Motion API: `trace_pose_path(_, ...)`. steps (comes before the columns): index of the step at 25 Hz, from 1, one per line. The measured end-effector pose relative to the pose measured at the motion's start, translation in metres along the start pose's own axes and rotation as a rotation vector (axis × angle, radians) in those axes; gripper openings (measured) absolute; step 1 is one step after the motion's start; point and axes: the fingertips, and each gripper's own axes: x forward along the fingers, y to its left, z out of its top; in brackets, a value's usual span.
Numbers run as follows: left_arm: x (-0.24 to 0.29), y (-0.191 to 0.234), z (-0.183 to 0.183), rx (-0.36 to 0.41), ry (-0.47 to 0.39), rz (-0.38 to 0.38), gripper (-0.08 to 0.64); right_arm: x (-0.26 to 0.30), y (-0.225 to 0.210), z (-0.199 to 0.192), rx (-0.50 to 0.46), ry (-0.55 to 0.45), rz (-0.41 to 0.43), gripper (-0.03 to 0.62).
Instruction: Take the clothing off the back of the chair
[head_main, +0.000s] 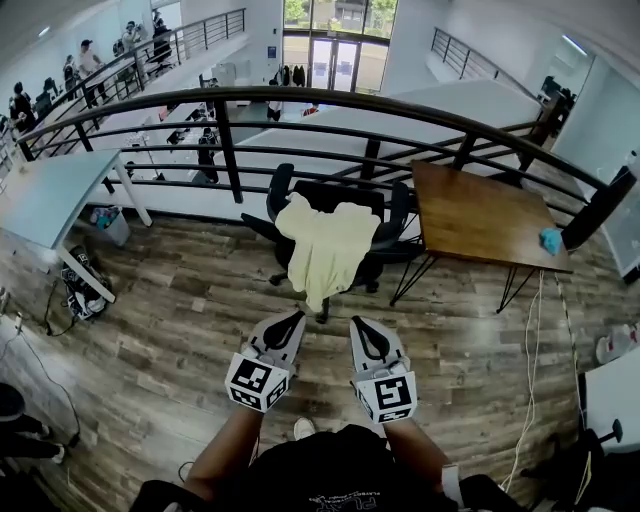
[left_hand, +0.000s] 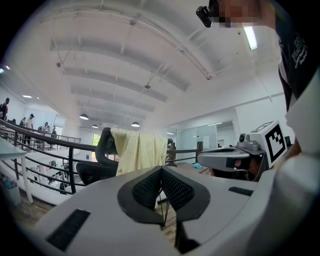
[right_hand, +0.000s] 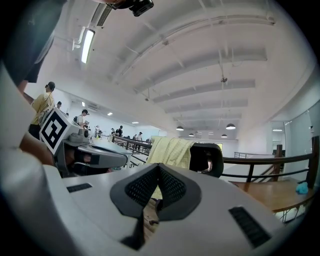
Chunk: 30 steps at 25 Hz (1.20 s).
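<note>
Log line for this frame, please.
phase: pre-grasp | left gripper: shut, empty | right gripper: shut, empty | yellow garment: draped over chair back, untouched

From here the clothing looks like soft, matt, pale yellow cloth with a fine woven check, and the chair is matt black. The floor is grainy wood planking with a dull sheen, the counter smooth brown wood, the railing dark painted metal. My left tongs and right tongs have smooth white plastic shells and dimpled black pads.
</note>
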Motion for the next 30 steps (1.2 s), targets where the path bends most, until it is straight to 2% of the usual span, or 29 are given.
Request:
trace_pose_path(7,0.01,-0.006,0.004,0.021,-0.009,-0.03,0.012,0.003,-0.011,0.003,-0.008,-0.02,-0.003,0.02)
trace_pose_path(20,0.034,-0.021,0.022,0.079,0.001,0.018,0.012,0.013,-0.037,0.017,-0.019,-0.079,0.055,0.02)
trace_pose_path(30,0.044,-0.018,0.033,0.01,-0.04,0.052,0.012,0.011,-0.047,0.012,0.044,-0.073,0.106,0.02)
